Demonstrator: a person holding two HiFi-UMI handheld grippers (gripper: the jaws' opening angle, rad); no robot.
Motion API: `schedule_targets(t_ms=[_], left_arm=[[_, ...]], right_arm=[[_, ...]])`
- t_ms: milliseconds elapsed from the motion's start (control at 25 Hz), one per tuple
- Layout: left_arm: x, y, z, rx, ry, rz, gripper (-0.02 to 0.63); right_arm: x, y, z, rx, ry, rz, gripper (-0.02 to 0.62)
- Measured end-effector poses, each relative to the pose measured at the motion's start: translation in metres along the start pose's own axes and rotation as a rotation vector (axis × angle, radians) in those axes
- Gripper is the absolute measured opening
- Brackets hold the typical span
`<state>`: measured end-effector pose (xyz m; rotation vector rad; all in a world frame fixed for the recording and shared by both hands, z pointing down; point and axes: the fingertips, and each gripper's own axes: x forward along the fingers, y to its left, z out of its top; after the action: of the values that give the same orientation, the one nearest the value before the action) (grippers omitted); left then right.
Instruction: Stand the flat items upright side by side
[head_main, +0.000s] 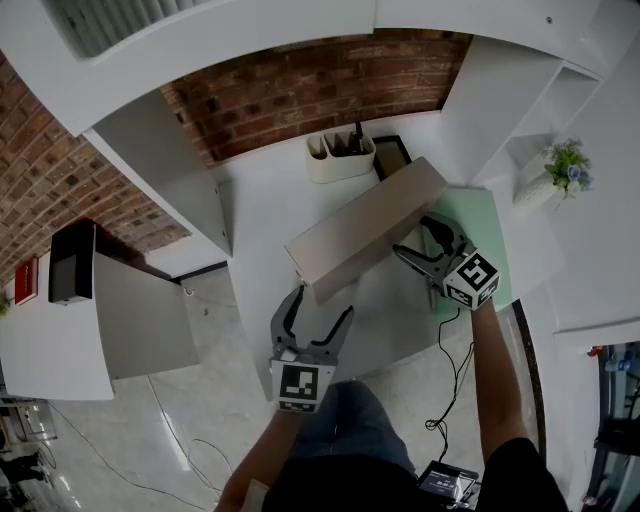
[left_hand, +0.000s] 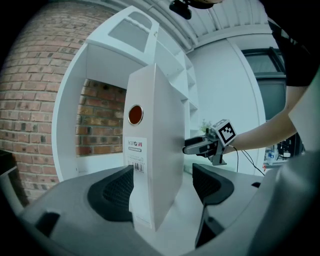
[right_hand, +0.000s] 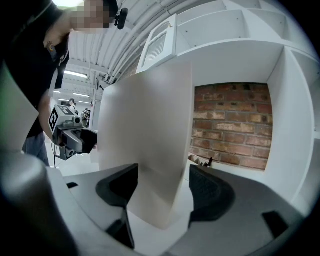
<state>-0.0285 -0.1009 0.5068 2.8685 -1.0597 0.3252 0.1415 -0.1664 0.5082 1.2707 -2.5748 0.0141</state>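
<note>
**Flat box spanned end to end by two grippers**

Nearest the person, left gripper (head_main: 322, 300) spread wide, straddling the near end of a pale flat box (head_main: 365, 225). One pad (left_hand: 117, 192) right against the labelled face. Clear gap between the other pad (left_hand: 212, 185) and the plain face, so no grip here. On that near end, seen along the left gripper: a barcode label (left_hand: 135, 152) low down and a round red sticker (left_hand: 135, 115) above it.

Box turned on edge, narrow face up, running from between the left gripper's jaws away to the right gripper (head_main: 412, 232). Cannot tell whether its lower edge touches the white bench (head_main: 265, 210).

At the far end, right gripper closed onto the box, a pad tight to each broad face. Opened only as far as the box's thickness.

Under and just beyond the right gripper, a pale green board (head_main: 480, 215) lying flat on the bench.

Further ahead of both grippers, past the box, a white desk organiser (head_main: 340, 158) with dark items in it, close to the brick wall (head_main: 310, 85).

Well off to the right gripper's outer side, a small potted plant (head_main: 566, 165) on a white shelf.
</note>
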Motion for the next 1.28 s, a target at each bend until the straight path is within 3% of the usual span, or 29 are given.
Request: schedule_targets(t_ms=[320,480,1000,1280], left_arm=[[-0.008,0.011,0.007,0.008,0.019,-0.011,0.345],[-0.009,0.021,0.014,0.043,0.023,-0.039,0.35],[0.012,0.037,0.038,0.134,-0.023,-0.209,0.36],[0.021,0.025,0.042,0.143,-0.05,-0.33,0.37]], right_arm=[[-0.028,0.004,0.003,0.086,0.003,-0.08,0.299],[-0.048,0.016,0.016,0.162,-0.048,-0.153,0.299],[-0.057,0.091,0.052,0.353,-0.236,-0.311,0.299],[-0.058,0.107,0.052,0.385,-0.236,-0.331,0.299]])
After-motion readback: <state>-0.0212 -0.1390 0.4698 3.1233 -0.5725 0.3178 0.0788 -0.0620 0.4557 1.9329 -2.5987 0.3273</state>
